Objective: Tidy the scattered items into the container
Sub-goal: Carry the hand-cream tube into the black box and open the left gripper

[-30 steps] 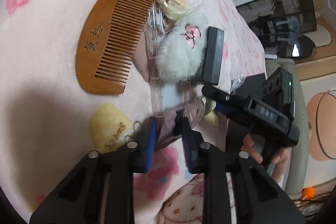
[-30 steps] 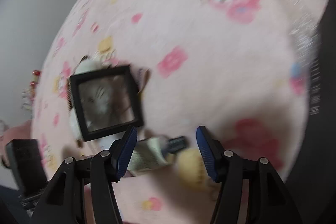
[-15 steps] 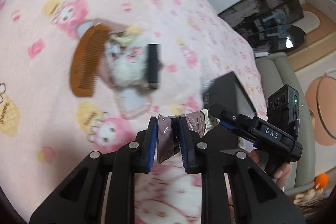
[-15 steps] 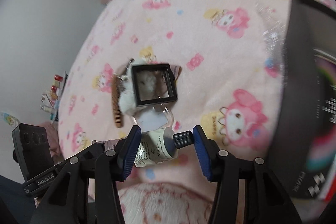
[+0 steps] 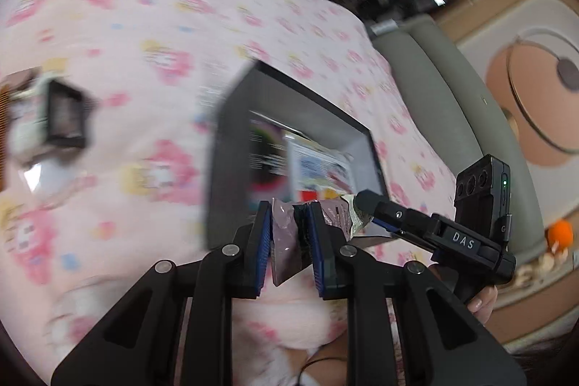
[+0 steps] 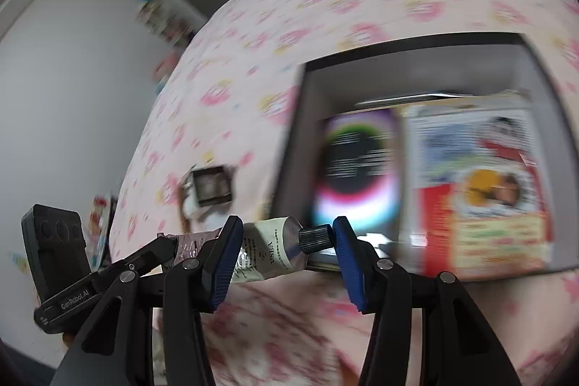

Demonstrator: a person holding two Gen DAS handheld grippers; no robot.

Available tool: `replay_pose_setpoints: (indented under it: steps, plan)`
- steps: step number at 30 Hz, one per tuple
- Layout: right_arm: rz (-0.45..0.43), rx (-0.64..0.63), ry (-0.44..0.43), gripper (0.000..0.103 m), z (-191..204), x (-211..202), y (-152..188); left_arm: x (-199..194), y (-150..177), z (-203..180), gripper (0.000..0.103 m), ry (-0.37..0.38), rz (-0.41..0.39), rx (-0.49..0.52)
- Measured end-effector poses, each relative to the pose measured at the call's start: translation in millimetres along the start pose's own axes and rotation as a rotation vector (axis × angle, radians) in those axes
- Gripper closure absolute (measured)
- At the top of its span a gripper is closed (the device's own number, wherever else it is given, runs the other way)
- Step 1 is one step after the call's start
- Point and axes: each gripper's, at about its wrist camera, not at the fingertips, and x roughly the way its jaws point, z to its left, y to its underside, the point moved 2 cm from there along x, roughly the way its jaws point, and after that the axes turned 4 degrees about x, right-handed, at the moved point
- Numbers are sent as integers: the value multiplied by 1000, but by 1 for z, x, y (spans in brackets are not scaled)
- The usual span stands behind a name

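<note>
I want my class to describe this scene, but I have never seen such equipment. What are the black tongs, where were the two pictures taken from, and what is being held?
They are hand-held grippers, one in each of a person's hands, each with a camera looking along its fingers. Both grip one tube: the left gripper pinches its crimped end, the right gripper clamps body and cap. It hangs near the edge of an open grey box holding printed packets, on a pink blanket. A black-framed mirror lies further off.

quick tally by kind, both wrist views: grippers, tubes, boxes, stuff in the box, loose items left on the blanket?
Grippers: 2, left gripper and right gripper
Tubes: 1, cream tube, held by both
Containers: 1, grey box
Printed packs in box: 2
Loose pile on blanket: blurred, count unclear
Total countable: 6
</note>
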Motion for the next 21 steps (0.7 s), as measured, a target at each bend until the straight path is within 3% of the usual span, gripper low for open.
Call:
replay_pose_setpoints:
  steps: [6,11,14,21]
  plan:
    - [-51,90,111,54,-80,-34,-17,94,-19,-52,85,90,155,87]
    - [-66,129,168,55,-129,-34,-44,163,-43,-72,82,79,246,144]
    - [-44,117,190,55,-143,-22,-58,188,-53,-72,80,29,259,161]
    - [-28,-5,273,55,-133,1,-63,204,-44,-49,79,1,292,116]
